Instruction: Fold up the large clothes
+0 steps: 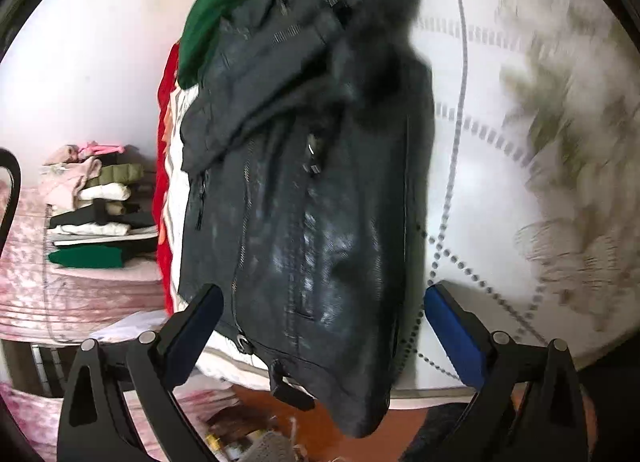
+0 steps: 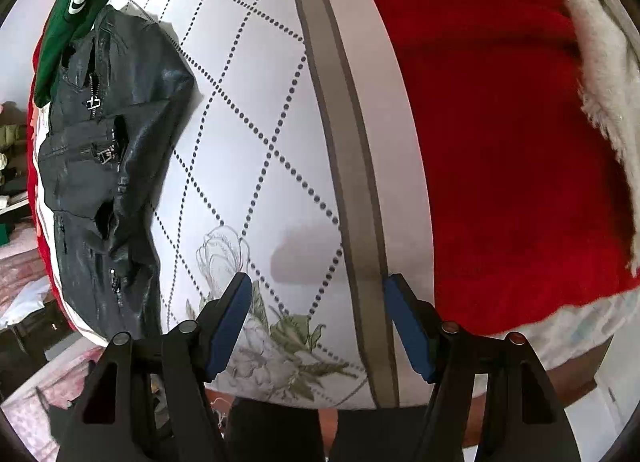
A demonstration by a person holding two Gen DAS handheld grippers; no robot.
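Observation:
A black leather jacket with zips and buckles lies on a white bedsheet with dotted diamond lines. Its lower edge hangs over the bed's near edge. My left gripper is open, its blue pads on either side of the jacket's lower part, holding nothing. In the right wrist view the jacket lies at the far left. My right gripper is open and empty above the bare sheet, well to the right of the jacket.
A green garment with white stripes lies beyond the jacket. A red fleece blanket with white trim covers the bed's right part. A stack of folded clothes sits on a pink surface at left. Clutter lies on the floor below.

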